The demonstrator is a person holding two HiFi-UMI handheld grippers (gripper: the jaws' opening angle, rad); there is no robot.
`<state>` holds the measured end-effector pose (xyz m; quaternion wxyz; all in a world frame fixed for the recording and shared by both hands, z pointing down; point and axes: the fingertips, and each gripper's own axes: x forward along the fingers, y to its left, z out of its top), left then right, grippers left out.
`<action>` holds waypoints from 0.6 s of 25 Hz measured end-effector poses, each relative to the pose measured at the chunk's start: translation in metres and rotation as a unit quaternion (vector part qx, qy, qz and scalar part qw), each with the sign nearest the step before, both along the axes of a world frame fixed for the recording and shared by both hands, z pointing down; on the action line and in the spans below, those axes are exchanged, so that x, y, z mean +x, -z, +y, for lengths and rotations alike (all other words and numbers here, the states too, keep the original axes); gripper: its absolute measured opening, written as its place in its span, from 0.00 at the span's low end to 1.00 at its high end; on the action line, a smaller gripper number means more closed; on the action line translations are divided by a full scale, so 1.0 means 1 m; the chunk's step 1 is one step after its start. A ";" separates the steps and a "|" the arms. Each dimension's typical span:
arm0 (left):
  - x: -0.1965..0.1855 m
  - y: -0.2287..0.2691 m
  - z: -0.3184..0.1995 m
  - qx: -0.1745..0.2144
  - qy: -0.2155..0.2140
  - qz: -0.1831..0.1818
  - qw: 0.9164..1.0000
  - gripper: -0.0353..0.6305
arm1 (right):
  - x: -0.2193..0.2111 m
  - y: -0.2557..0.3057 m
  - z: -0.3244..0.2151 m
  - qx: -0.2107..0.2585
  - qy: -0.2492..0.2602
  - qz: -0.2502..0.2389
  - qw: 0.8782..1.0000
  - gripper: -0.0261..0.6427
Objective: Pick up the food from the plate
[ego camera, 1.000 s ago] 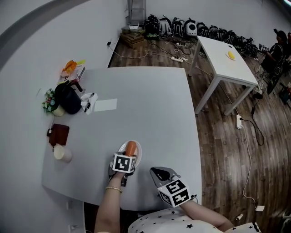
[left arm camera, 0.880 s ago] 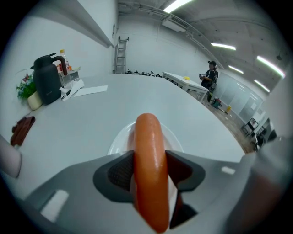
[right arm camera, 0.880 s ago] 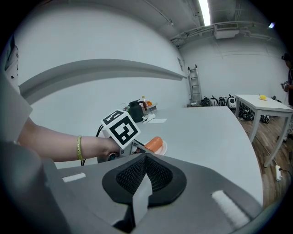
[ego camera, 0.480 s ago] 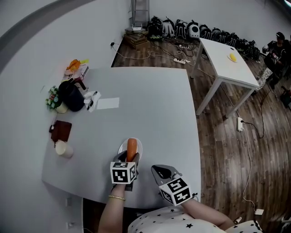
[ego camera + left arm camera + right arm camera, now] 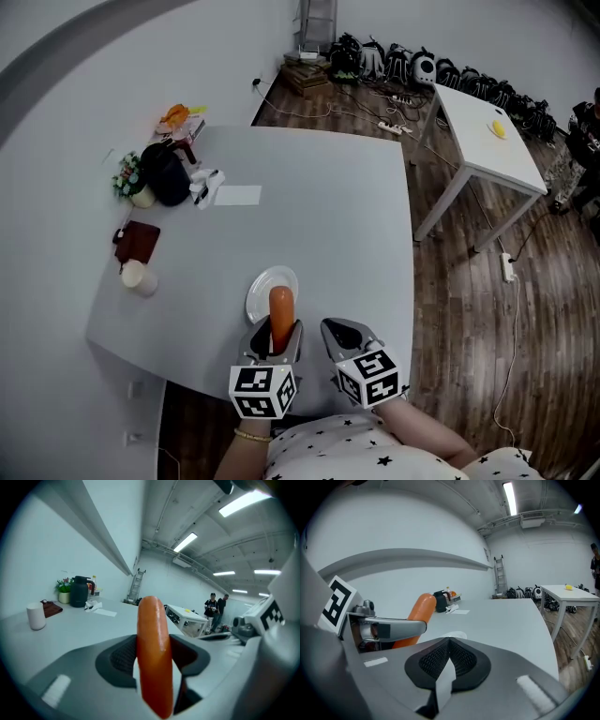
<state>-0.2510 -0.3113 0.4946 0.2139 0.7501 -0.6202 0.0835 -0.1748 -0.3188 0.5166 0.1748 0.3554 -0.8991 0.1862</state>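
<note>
Orange sausage [image 5: 279,317] is in my left gripper [image 5: 278,341] now. In the left gripper view the two dark pads [image 5: 123,658] press on it from either side, and it sticks up well past them. It sits over the near rim of the white plate [image 5: 261,291], close to the near edge of the grey table [image 5: 319,216], about midway along that edge. From the right gripper view the sausage [image 5: 418,613] leans up and away, its far end clear of the tabletop, with a slice of the plate [image 5: 455,634] showing pale beyond it.

My right gripper [image 5: 345,336] hangs just beside the left one, on its right, over the same near edge. Its jaws are drawn together with nothing between them; the ribbed pads [image 5: 461,658] meet at their tips.

Moving outward along the left edge I see a white cup [image 5: 138,277], then a brown wallet-like thing [image 5: 137,240] a little farther up. Toward the far left corner stands a black kettle [image 5: 170,183] with a small potted plant [image 5: 127,176] on its left, and a white sheet of paper [image 5: 237,196] lies flat just to its right. Past the table's right edge is wooden floor, then a second white table [image 5: 483,141] well apart from mine, with something small and yellow [image 5: 499,128] on it. Two people [image 5: 216,607] stand far off in the left gripper view.
</note>
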 end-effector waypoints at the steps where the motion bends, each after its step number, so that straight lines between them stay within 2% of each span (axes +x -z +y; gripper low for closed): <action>1: 0.002 0.002 0.005 0.006 0.003 -0.004 1.000 0.38 | 0.002 0.001 0.001 0.003 0.000 0.000 1.000 0.04; 9: 0.009 0.011 0.025 0.024 0.021 -0.013 0.999 0.38 | 0.012 0.010 0.010 0.015 0.003 -0.001 1.000 0.03; 15: 0.006 0.010 0.029 0.024 0.029 -0.019 0.999 0.38 | 0.012 0.013 0.014 0.020 0.008 -0.001 1.000 0.03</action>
